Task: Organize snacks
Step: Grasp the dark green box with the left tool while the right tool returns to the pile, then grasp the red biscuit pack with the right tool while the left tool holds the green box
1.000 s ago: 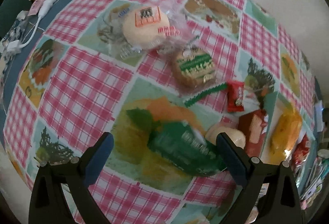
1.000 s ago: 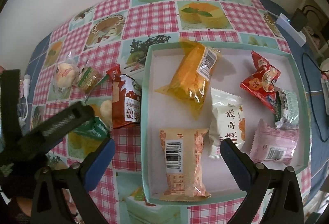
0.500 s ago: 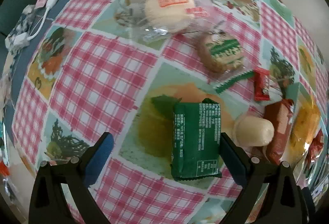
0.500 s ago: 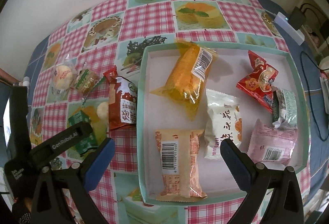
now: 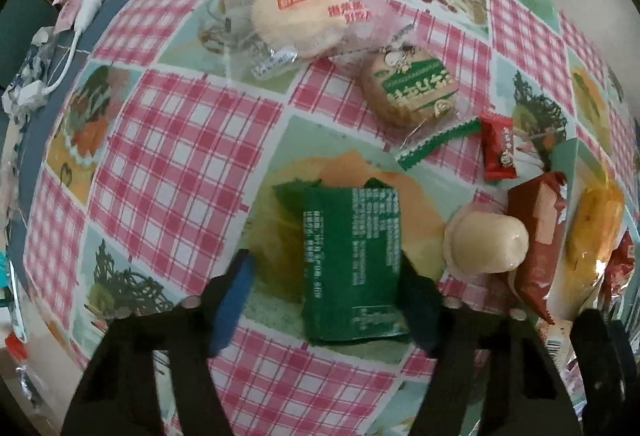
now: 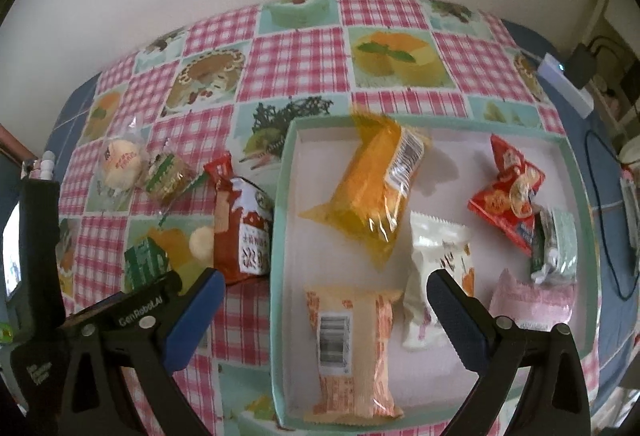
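Observation:
A green snack packet (image 5: pixel 352 264) lies flat on the checked tablecloth between the fingers of my left gripper (image 5: pixel 326 300), whose jaws are partly closed around it; the right finger touches its edge, the left finger stands off. It also shows in the right wrist view (image 6: pixel 144 262). A pale round bun (image 5: pixel 486 246), a brown-red packet (image 5: pixel 538 236), a small red candy (image 5: pixel 498 145), a green-label cookie (image 5: pixel 412 87) and a wrapped white cake (image 5: pixel 300 11) lie nearby. My right gripper (image 6: pixel 322 312) is open and empty above the teal tray (image 6: pixel 280 236), which holds several snacks.
The tray holds an orange packet (image 6: pixel 372 191), a barcode packet (image 6: pixel 348 348), a white packet (image 6: pixel 438 276), a red packet (image 6: pixel 508 191) and a pink packet (image 6: pixel 528 300). A white cable (image 5: pixel 72 35) lies at the table's left edge. A power strip (image 6: pixel 564 83) sits at the far right.
My left gripper has moved down onto the green packet and its jaws have narrowed around it. My right gripper has shifted slightly over the tray, still open.

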Tool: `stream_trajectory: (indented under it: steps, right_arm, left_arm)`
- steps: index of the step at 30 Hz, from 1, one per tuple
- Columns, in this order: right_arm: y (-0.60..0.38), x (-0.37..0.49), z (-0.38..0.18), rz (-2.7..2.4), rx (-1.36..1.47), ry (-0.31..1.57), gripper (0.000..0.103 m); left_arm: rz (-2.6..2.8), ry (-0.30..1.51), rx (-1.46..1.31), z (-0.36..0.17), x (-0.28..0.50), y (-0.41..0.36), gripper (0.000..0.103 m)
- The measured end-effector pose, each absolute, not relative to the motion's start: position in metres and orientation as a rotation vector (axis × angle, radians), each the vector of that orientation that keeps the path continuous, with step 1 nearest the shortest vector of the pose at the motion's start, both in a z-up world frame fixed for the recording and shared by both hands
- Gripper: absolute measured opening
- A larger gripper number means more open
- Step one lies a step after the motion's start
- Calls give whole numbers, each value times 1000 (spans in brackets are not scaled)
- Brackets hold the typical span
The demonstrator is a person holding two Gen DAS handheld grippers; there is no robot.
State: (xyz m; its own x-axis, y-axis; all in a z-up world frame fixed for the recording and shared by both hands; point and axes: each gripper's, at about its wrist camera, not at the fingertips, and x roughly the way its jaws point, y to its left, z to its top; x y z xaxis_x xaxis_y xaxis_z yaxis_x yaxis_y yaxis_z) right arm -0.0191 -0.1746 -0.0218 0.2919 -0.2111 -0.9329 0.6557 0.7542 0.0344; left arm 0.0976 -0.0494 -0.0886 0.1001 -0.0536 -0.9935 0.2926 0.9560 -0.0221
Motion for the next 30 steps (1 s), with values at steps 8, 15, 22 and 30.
stream_trajectory:
  steps: [8,15,22,30]
  right_arm:
    - [-161,-2,-21,-574,380,1097,91]
    - [-148,12,-27,-521,350,1092,83]
    - [-135,27,-34,-488,316,1101,72]
    - [-132,33,-43,-469,319,1119,56]
  left_arm:
    - [-256,1426,188,-79,108,-47,42]
    - [-157,1416,124,-81,131,-16,42]
    - [-143,1420,98,-82,143,-2,42]
    - [-148,1420,95,-78,139,-2,42]
